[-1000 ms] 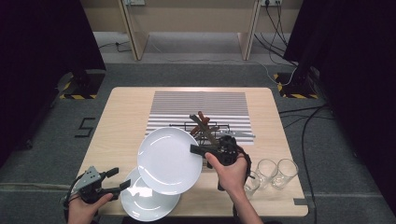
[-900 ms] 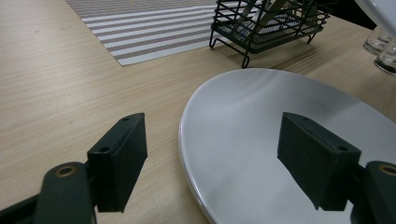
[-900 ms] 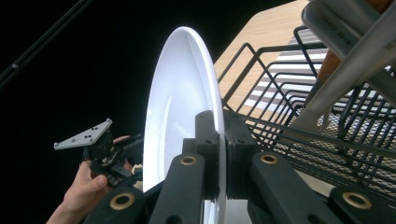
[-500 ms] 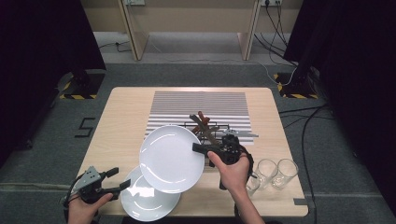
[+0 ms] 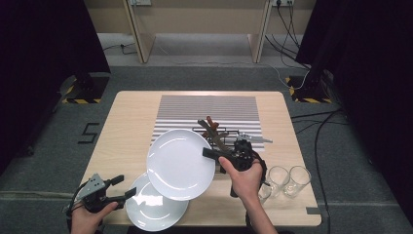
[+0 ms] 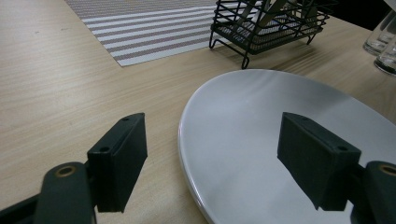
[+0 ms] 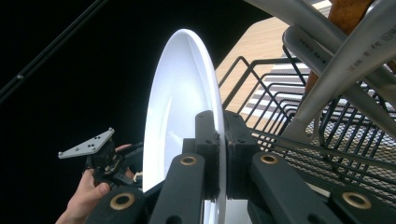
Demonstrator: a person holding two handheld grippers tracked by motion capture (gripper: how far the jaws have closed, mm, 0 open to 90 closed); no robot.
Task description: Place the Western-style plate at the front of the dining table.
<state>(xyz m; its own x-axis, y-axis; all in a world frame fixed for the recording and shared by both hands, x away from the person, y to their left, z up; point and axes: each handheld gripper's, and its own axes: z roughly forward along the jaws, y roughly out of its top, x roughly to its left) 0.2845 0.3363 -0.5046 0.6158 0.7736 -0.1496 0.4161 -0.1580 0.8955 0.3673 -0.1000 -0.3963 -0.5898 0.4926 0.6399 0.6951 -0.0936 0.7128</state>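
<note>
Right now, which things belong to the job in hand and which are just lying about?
In the job:
- lifted plate, clamped at its rim by the right gripper
- second plate flat on the table, the left gripper open at its edge

Lying about:
- wire cutlery rack
- glasses
- striped mat

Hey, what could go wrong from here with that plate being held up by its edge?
1. The right gripper pinches only the rim of the raised plate; a thin hold on a smooth edge may slip, dropping it onto the lower plate.
2. The black wire basket with its utensils sits right beside the raised plate, so a swing could knock it.
3. The glasses stand by the right forearm and might get bumped.
</note>
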